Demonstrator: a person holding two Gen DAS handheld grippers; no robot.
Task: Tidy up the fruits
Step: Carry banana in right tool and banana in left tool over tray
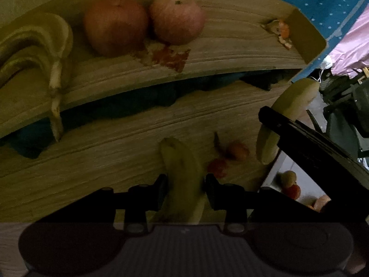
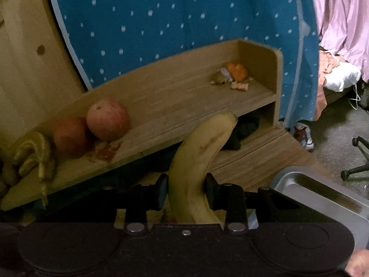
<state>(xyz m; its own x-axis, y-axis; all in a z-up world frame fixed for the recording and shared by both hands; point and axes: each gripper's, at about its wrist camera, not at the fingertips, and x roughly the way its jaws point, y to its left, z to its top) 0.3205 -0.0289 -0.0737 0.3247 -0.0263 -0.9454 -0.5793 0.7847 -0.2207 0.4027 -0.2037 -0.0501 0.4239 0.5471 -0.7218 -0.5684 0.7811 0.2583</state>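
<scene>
Left wrist view: your left gripper has its fingers pinching a banana that points forward over the desk, with wood bare to its left. Two small reddish fruits lie just right of the banana tip, near the desk's right edge. Above, the raised shelf carries two apples touching each other near its middle, a banana bunch at the left with its stem hanging over the front edge, and orange peel scraps against the right end wall. Open shelf lies between apples and peel. The right gripper's banana enters from the right, past the desk edge. Right wrist view: your right gripper has its fingers clamped on a second banana, tip up toward the shelf's front edge. The apples and bunch sit at the left, peel at the right end; the stretch between is free. A metal tray sits low right, beside the desk.
</scene>
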